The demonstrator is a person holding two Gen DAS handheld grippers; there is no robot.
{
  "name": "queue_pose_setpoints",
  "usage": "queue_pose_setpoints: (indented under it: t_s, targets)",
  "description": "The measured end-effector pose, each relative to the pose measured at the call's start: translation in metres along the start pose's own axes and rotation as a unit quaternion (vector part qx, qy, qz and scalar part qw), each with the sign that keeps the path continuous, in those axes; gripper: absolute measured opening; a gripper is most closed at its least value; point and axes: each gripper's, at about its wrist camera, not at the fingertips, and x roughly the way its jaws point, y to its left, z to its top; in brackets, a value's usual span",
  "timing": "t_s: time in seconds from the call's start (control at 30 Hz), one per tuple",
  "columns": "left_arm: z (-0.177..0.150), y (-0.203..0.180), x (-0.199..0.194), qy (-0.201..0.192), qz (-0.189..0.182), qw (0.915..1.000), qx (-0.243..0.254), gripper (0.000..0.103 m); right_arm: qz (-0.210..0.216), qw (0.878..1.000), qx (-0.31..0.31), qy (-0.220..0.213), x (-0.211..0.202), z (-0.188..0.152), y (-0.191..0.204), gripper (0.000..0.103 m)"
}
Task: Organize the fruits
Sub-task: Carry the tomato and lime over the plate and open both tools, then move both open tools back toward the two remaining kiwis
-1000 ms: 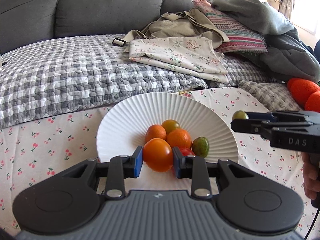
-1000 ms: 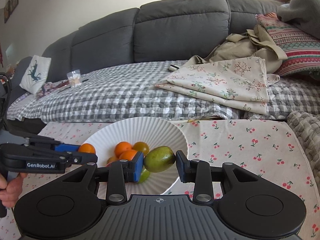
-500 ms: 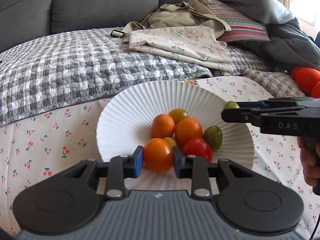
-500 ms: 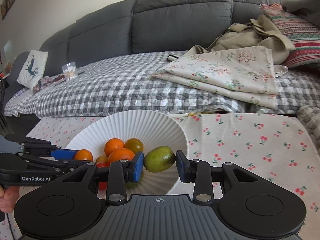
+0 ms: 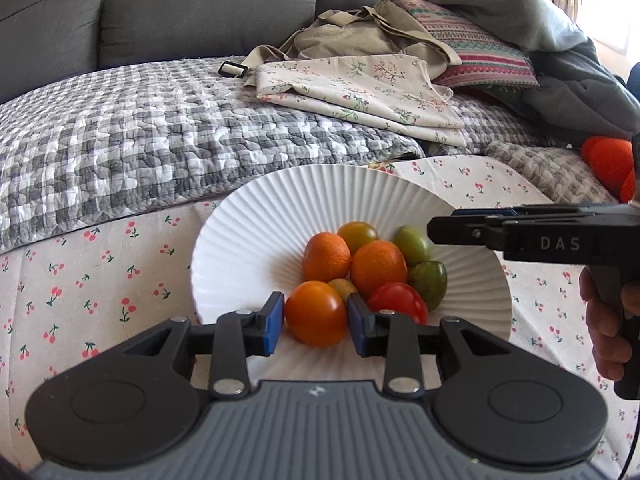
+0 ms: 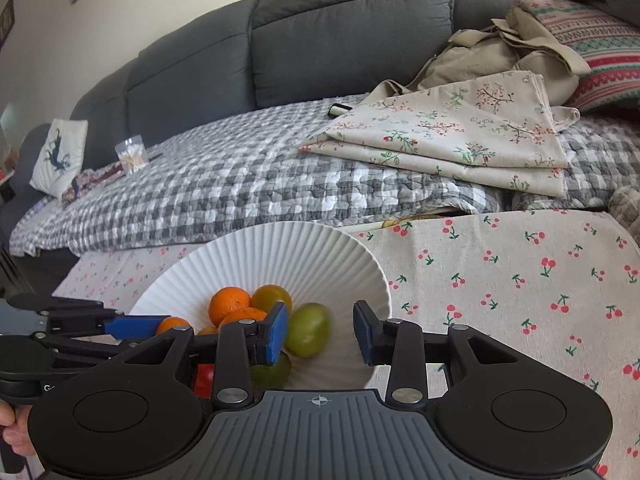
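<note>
Much of the fruit pile was hidden in the right wrist view: the left gripper (image 6: 120, 326) crossed in front of it, and the right gripper's own body cut off the red tomato (image 6: 205, 376) and a dark green fruit (image 6: 268, 372) below. The green fruit (image 6: 309, 330) looked blurred there, so its edges were hard to make out.

That green fruit lay between the fingers of the right gripper (image 6: 320, 334), against the left pad and clear of the right one (the fingers stood spread apart, gripping nothing). It sat over the white plate (image 6: 280, 248), beside the oranges.

The left gripper (image 5: 316, 322) had its fingers closed on an orange tomato (image 5: 316, 314), both blue pads touching its sides, at the near edge of the white plate (image 5: 320, 192). Just behind it sat the red tomato (image 5: 398, 302), two oranges (image 5: 378, 268) and more green fruit. The plate rested on a worktop covered by a cherry-print cloth (image 5: 100, 280).
</note>
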Motion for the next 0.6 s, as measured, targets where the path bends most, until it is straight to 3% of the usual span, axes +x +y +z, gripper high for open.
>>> queue_pose_setpoints:
  t_s: [0.17,0.3,0.5,0.6]
  targets:
    - [-0.002,0.005,-0.015,-0.008,0.002,0.9999,-0.008,0.047,0.0,1.0,0.006,-0.009,-0.01,0.0,-0.002,0.04]
    - [-0.004,0.008,-0.028,-0.009,0.003,0.9999,-0.012,0.049,0.0,1.0,-0.002,-0.011,-0.018,-0.001,0.002,0.04]
    - [-0.008,0.009,-0.048,-0.01,0.012,0.9997,-0.02,0.059,0.004,1.0,-0.024,-0.013,-0.033,-0.006,0.016,0.052]
    - [-0.011,0.007,-0.058,-0.011,0.017,0.9995,-0.025,0.07,0.004,0.999,-0.032,-0.016,-0.042,-0.009,0.025,0.059]
